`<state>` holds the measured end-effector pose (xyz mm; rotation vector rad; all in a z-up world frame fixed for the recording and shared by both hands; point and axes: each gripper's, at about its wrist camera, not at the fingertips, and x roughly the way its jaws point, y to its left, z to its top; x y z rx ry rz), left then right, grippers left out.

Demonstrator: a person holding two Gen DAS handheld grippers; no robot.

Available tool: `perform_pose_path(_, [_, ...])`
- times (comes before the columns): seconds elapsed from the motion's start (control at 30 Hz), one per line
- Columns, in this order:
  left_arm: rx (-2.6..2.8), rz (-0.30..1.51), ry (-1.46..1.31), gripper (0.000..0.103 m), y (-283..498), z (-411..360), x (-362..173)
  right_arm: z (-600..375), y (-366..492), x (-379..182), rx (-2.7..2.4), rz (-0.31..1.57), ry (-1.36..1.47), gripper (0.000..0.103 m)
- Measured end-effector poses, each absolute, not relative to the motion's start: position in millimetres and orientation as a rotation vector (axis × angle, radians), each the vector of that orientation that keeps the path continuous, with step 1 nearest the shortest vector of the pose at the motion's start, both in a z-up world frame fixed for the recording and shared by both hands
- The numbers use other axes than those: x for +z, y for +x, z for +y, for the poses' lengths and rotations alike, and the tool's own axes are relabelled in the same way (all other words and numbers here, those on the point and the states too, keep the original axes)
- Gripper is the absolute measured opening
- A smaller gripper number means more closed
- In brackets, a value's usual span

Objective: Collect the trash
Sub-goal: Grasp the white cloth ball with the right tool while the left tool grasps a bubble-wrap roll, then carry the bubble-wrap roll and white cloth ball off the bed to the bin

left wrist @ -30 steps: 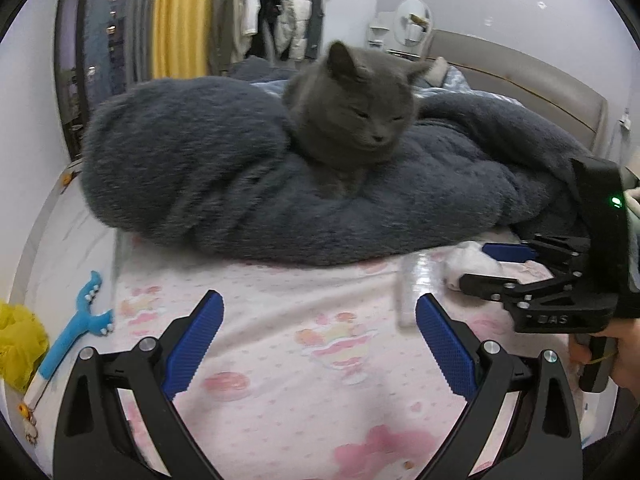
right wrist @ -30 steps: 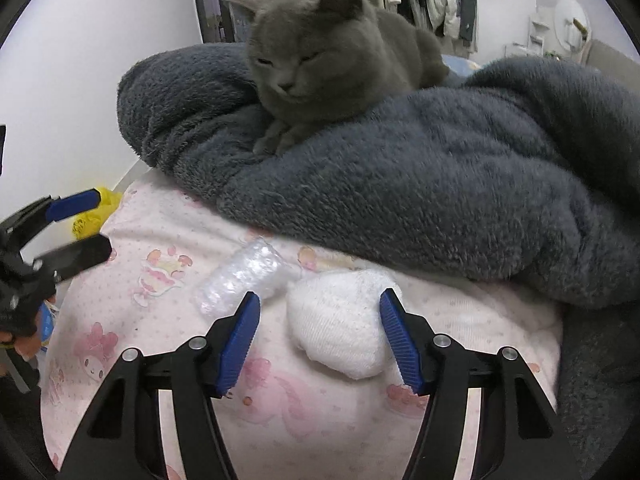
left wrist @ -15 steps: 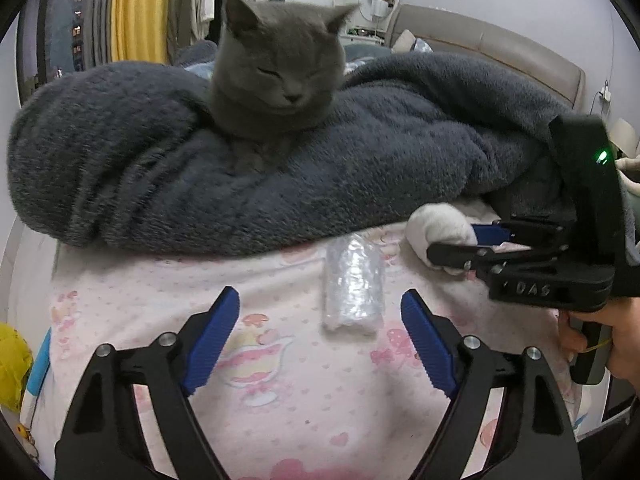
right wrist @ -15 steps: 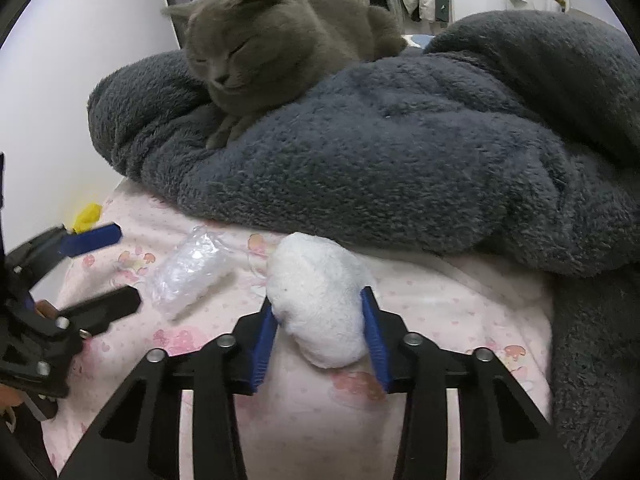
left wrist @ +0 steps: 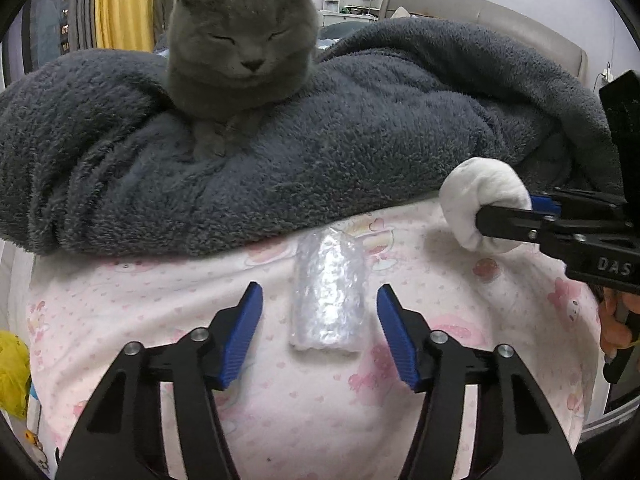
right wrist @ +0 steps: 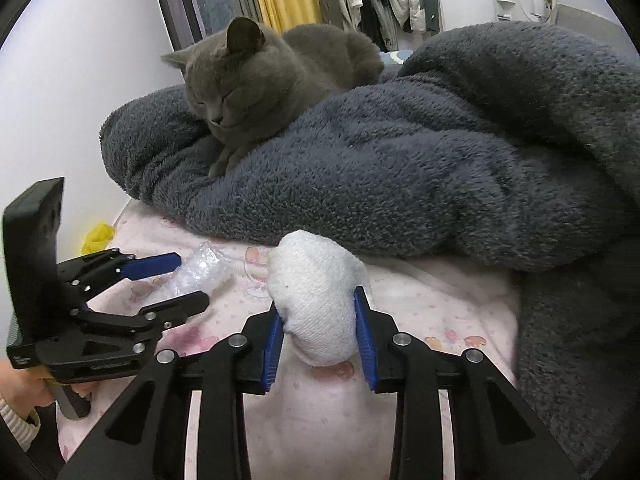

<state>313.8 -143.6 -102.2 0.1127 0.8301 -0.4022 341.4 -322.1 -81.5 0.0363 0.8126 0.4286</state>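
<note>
A crumpled clear plastic wrapper lies on the pink printed bedsheet. My left gripper is open, its blue pads on either side of the wrapper's near end, not touching it. The wrapper also shows in the right wrist view between the left gripper's fingers. My right gripper is shut on a white balled-up wad and holds it just above the sheet. The wad also shows in the left wrist view, at the right.
A grey cat rests on a thick dark grey fleece blanket piled just behind the trash. A yellow bag lies off the bed's left edge. The bed's edge drops away at the right.
My left gripper moved in around the plastic wrapper and narrowed. My right gripper closed on the white wad and lifted it slightly.
</note>
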Motion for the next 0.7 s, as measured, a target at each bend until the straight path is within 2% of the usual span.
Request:
perform_pose_path(0.03, [-0.405,0.833,0.115,0.055,315,-146,-103,-320,342,-82,0.429,0.813,0.035,0.033])
perform_pose_path(0.1, [-0.406,0.843,0.124,0.042,317,-151,-106,-321,340,-82,0.430,0.813,0.035,0.033])
perform_pose_path(0.2, [-0.410,0.845,0.126,0.037,319,-153,-107,-322,335,-82,0.433,0.816,0.030,0.033])
perform_pose_path(0.7, [-0.404,0.818,0.088,0.035,276,-128,-84,-314,303,-64,0.426,0.798,0.064,0.033])
